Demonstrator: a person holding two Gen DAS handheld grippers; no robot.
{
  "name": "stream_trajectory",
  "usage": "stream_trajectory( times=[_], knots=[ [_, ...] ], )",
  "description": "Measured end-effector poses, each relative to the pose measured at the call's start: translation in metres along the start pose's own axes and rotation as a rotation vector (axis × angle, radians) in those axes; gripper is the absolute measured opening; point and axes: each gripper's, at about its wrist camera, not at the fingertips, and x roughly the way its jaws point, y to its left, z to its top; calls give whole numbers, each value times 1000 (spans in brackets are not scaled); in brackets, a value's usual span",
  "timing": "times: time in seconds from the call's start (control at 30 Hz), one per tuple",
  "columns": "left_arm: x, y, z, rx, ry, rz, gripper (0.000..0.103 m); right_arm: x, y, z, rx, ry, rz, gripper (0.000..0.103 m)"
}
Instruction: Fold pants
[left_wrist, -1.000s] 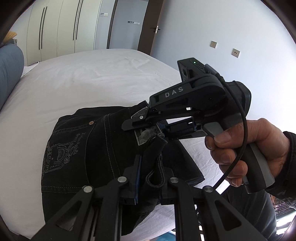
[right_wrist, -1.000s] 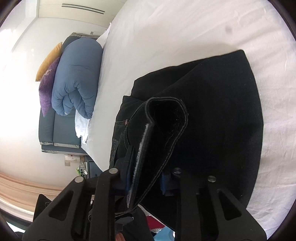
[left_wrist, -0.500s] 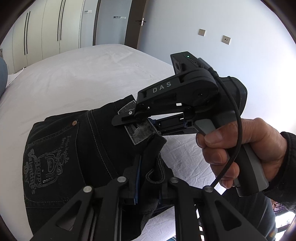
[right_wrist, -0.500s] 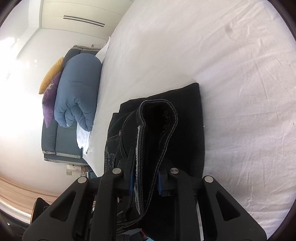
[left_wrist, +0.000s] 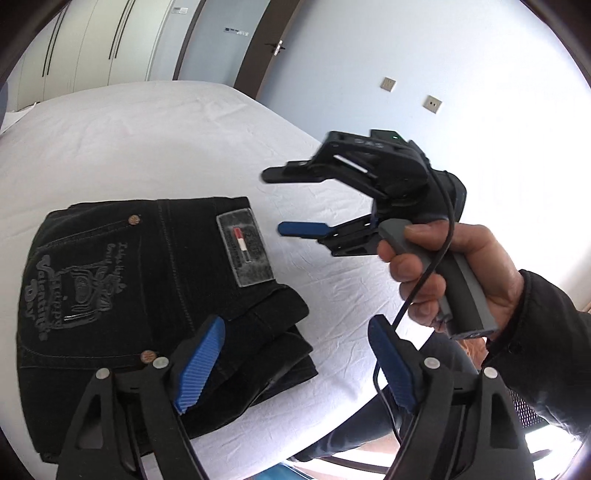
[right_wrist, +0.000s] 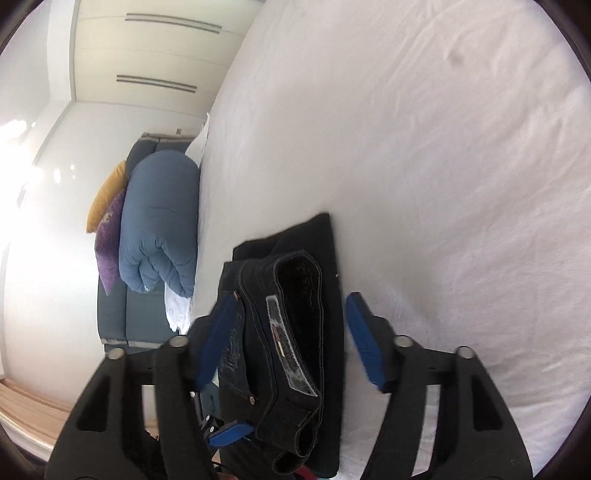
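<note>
The black jeans (left_wrist: 122, 280) lie folded into a compact stack on the white bed, back pocket and grey waistband patch (left_wrist: 244, 250) facing up. They also show in the right wrist view (right_wrist: 291, 332), waistband toward the camera. My left gripper (left_wrist: 295, 360) is open and empty, its blue pads just above the stack's near right corner. My right gripper (left_wrist: 282, 201) is open and empty, held in a hand to the right of the jeans; in its own view (right_wrist: 288, 339) its pads straddle the stack without touching it.
The white bed sheet (right_wrist: 424, 147) stretches far beyond the jeans. A rolled blue duvet (right_wrist: 159, 225) with purple and yellow pillows lies on a sofa past the bed's far side. The bed's near edge (left_wrist: 332, 417) runs just below the jeans. Wardrobes and a door stand behind.
Both grippers were shut on the jeans' waistband; they have now opened and let go. The folded layer has dropped flat onto the stack, and both grippers have drawn back slightly.
</note>
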Motion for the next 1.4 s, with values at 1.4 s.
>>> stream_trajectory(
  times=[1.4],
  knots=[
    [-69,202,11,-381,-79,176,100,-9,-1,-43,-135,73,-21,77]
  ],
)
